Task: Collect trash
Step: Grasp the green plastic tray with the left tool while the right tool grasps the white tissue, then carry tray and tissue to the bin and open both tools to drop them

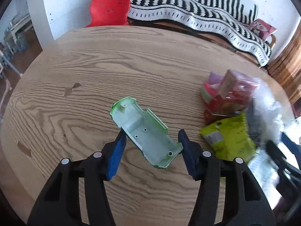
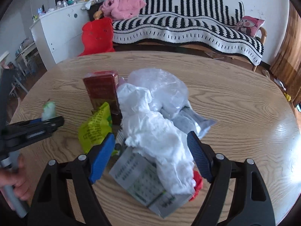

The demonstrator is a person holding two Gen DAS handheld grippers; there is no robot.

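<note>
A pale green plastic shell (image 1: 144, 131), hollow side up, lies on the round wooden table (image 1: 94, 75). My left gripper (image 1: 151, 134) is open, its blue pads on either side of the shell's near end. A trash pile lies to the right: a red carton (image 1: 227, 96), a lime-green snack bag (image 1: 229, 137) and white plastic (image 1: 267, 109). In the right wrist view my right gripper (image 2: 150, 138) is open around crumpled white plastic (image 2: 156, 131) on a grey box (image 2: 143, 180). The red carton (image 2: 102, 90), lime bag (image 2: 94, 128) and shell (image 2: 49, 110) lie left.
A sofa with a black-and-white striped blanket (image 2: 188, 26) stands behind the table, with a red cushion (image 2: 97, 35) and pink clothing (image 2: 122, 6). A white cabinet (image 2: 60, 30) stands at the back left. The left gripper's tool and hand (image 2: 17, 177) show at the left edge.
</note>
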